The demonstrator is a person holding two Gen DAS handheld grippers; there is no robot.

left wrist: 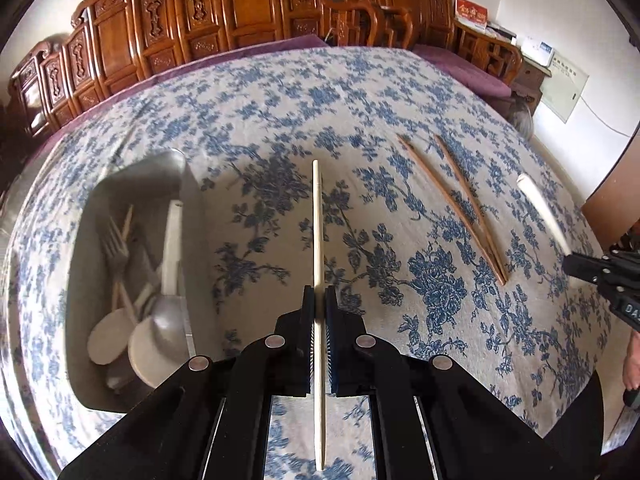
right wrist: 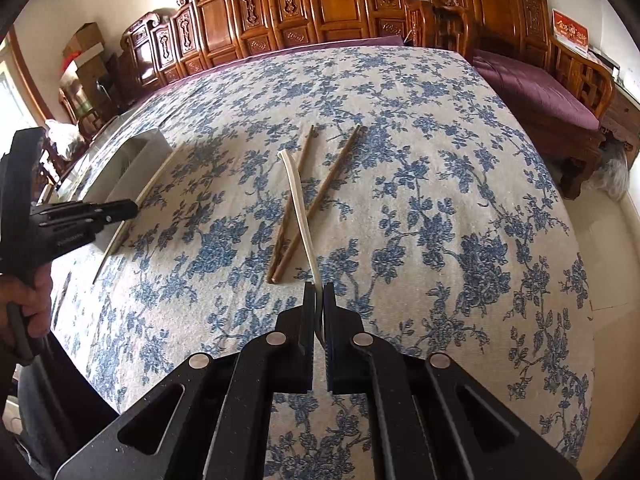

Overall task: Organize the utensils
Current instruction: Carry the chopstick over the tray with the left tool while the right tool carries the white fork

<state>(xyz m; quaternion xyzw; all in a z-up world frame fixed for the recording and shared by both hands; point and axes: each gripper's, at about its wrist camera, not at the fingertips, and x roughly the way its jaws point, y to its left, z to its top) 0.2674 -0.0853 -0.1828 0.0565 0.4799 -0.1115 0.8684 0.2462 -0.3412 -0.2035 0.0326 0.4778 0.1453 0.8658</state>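
The left tool [left wrist: 319, 300] has its jaws pinched tight, pointing straight ahead. The right tool [right wrist: 319, 294] is likewise clamped, held level alongside, a bare hand [right wrist: 28, 300] gripping the left handle.

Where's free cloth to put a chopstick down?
Open cloth between the metal tray and the brown chopsticks, also far beyond them toward the wooden screen. Crowded: inside the tray, full of utensils.

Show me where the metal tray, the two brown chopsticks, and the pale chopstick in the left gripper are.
metal tray [left wrist: 192, 216]: left wrist view, right inner wall.
brown chopsticks [right wrist: 320, 196]: right wrist view, middle of the right stick.
pale chopstick [left wrist: 318, 224]: left wrist view, shaft ahead of the left gripper [left wrist: 319, 294].
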